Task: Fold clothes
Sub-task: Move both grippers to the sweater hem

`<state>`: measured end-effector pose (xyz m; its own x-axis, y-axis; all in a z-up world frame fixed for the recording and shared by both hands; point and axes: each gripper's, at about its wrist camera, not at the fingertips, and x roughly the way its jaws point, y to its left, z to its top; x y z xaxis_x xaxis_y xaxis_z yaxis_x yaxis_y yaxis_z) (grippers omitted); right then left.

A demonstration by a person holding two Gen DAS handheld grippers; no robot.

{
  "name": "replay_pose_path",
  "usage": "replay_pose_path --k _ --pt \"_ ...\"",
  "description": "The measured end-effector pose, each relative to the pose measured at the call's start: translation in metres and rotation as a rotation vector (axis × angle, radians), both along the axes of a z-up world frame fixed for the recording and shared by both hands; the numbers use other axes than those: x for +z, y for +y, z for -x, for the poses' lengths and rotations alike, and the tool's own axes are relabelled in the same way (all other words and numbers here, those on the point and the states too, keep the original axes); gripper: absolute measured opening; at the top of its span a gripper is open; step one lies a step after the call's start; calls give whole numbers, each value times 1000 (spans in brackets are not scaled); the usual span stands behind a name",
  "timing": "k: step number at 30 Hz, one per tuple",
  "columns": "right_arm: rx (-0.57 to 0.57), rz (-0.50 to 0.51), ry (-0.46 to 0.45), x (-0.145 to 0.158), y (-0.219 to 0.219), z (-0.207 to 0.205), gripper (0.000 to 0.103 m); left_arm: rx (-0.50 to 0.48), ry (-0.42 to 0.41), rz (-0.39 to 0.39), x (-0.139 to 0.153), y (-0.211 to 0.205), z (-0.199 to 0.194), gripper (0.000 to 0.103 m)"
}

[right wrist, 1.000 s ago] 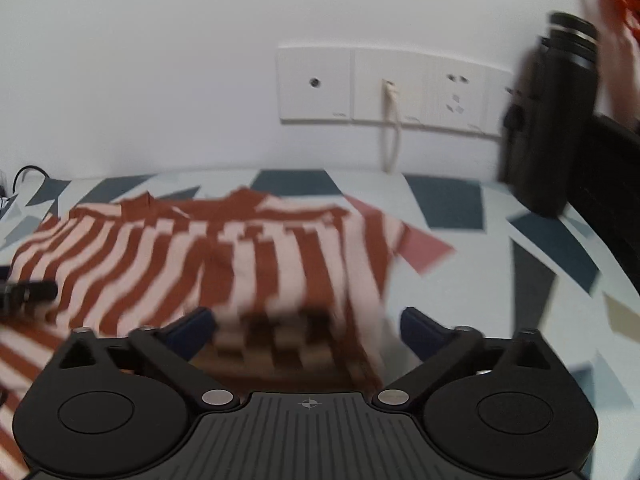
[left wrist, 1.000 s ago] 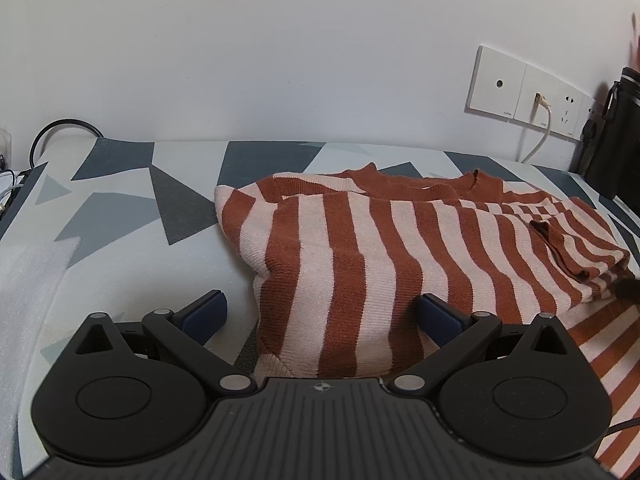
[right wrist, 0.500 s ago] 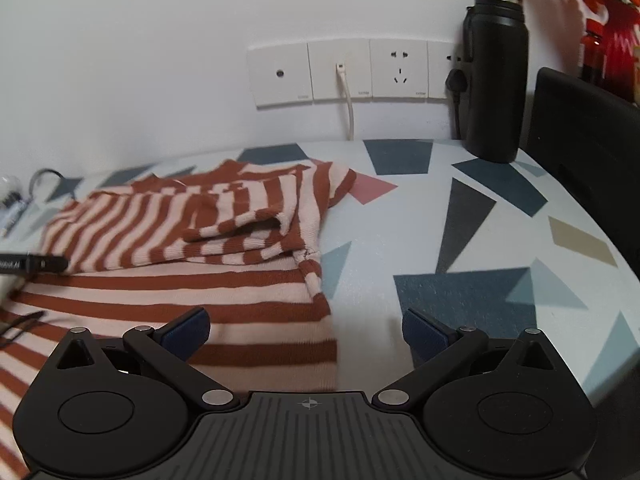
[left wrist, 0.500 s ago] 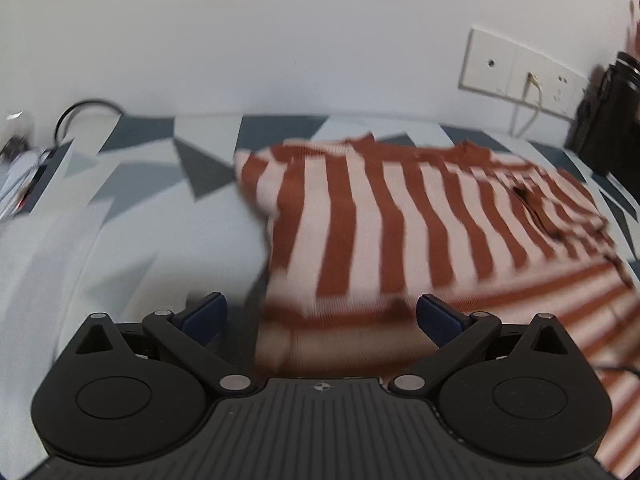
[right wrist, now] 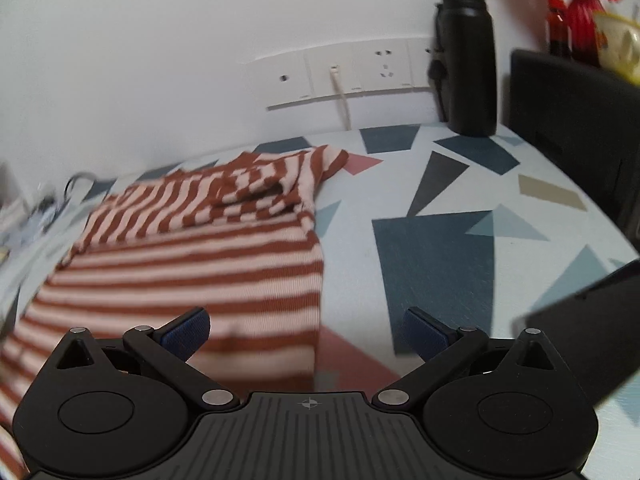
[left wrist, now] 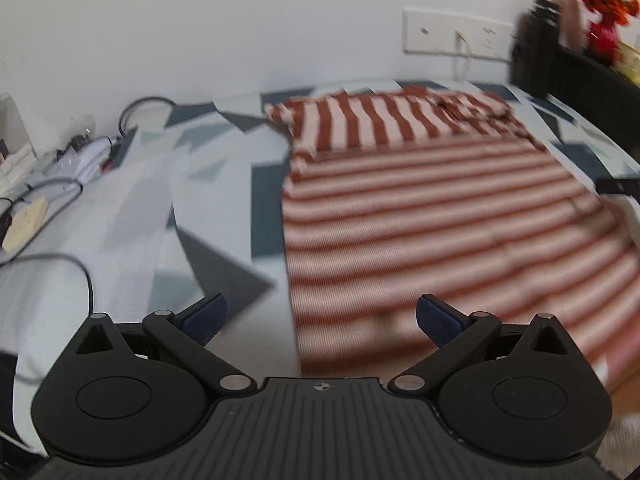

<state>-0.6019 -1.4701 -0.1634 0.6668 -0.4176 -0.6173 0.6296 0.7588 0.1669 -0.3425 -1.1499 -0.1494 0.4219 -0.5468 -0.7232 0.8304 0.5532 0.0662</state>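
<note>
Both of your grippers have drawn back toward the near edge since a second ago, so the lower body of the striped sweater [left wrist: 420,216] now fills the foreground where the folded top used to; motion blur smears most of the left view, and you cannot make out the knit or the hem there; the near hem is cut off behind each gripper body, and on the right edge of the left view a dark object is too blurred to name; your left gripper [left wrist: 320,316] stands wide apart with nothing between its blue pads, its right finger [left wrist: 436,320] over the fabric, its left one over the tablecloth [left wrist: 224,272]; whether either touches the surface cannot be told; your right gripper [right wrist: 306,330] is likewise spread wide and empty, straddling the sweater's [right wrist: 192,264] right edge; the garment lies flat on the table, a ribbed knit in rust and pale pink bands, sleeves folded across the chest at the far end; the cloth beneath is printed with grey, blue and pink triangles; a black cylindrical bottle [right wrist: 468,60] stands by the wall sockets [right wrist: 352,68].
</note>
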Motion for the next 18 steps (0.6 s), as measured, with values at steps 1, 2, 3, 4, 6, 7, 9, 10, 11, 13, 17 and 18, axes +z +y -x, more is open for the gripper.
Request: replay_pose_path --k 1,2,3,4,6,7,9,10,11,13,17,18 --pt "23 21 19 0 5 3 102 0 11 -5 -3 4 0 103" --pt "39 44 41 -2 10 3 102 1 21 -8 -6 7 -1 103" --pt "53 68 63 -3 15 3 102 6 31 -10 -9 7 -5 103" --pt "68 88 83 -5 19 2 102 17 37 -11 -13 6 -9 103" --pt "86 114 121 -11 25 -3 102 33 46 -16 -21 -1 -18 103" --pt "88 118 134 -14 26 -6 102 38 50 -19 -25 -5 -21 103" --pt "84 103 135 -18 27 -9 102 35 53 -13 -30 -13 -23 103" --pt "81 93 126 -20 27 -10 102 33 56 -8 -31 -16 -24 103" --pt "78 83 116 -21 28 -10 102 34 64 -5 -31 -18 -25 103" --pt "72 80 109 -22 26 -10 102 35 76 1 -32 -22 -27 103" --pt "77 85 106 -22 25 -11 102 43 93 23 -35 -22 -31 103" --pt "78 88 103 -23 26 -11 102 45 91 26 -35 -22 -30 103"
